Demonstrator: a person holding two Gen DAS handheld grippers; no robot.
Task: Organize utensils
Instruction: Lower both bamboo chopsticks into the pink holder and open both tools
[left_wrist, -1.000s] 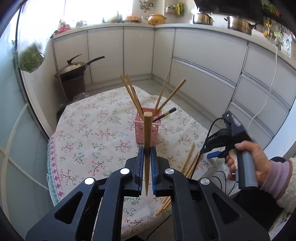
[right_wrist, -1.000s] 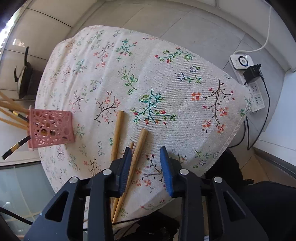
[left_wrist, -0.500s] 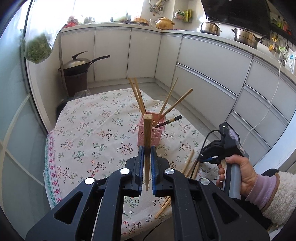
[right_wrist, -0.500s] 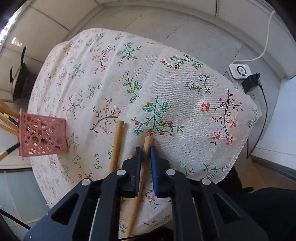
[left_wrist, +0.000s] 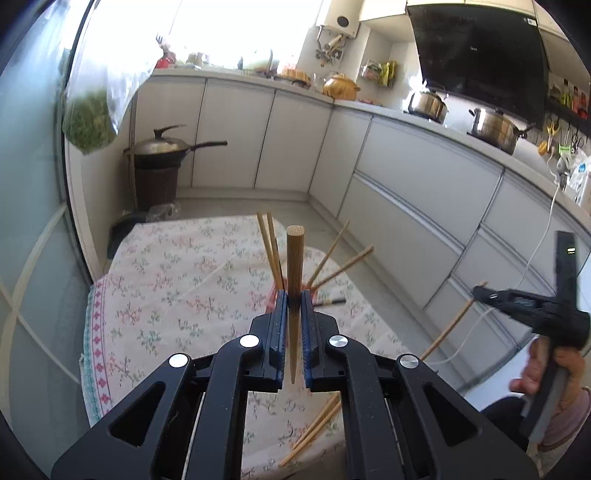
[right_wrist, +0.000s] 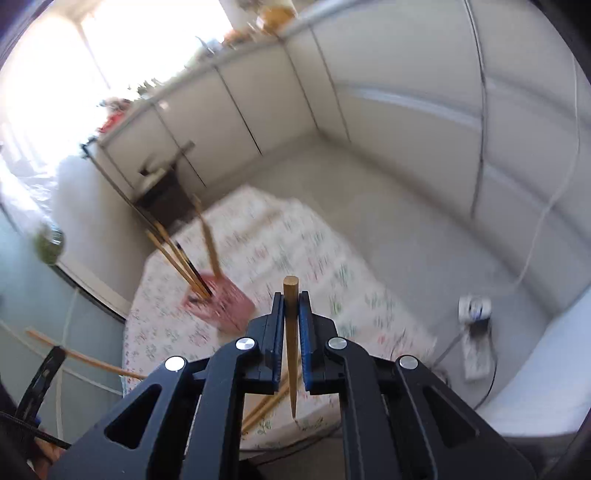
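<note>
My left gripper (left_wrist: 294, 303) is shut on a wooden chopstick (left_wrist: 295, 266) that points away from me, above the floral table. Behind it stands the pink holder (left_wrist: 314, 291), mostly hidden, with several chopsticks leaning out of it. My right gripper (right_wrist: 291, 306) is shut on another wooden chopstick (right_wrist: 290, 295) and is lifted off the table. In the blurred right wrist view the pink holder (right_wrist: 229, 302) sits to the left ahead. In the left wrist view the right gripper (left_wrist: 480, 291) shows at right with its chopstick (left_wrist: 448, 328) hanging down.
Loose chopsticks (left_wrist: 314, 432) lie on the floral tablecloth (left_wrist: 166, 288) near its front edge. White kitchen cabinets (left_wrist: 406, 177) surround the table. A wok on a dark stand (left_wrist: 159, 173) is at the back left. A power strip (right_wrist: 476, 343) lies on the floor at right.
My right gripper closed on a chopstick lying on the table and lifted it up, tilting towards the room. My left gripper kept its chopstick and tilted upward a little.
</note>
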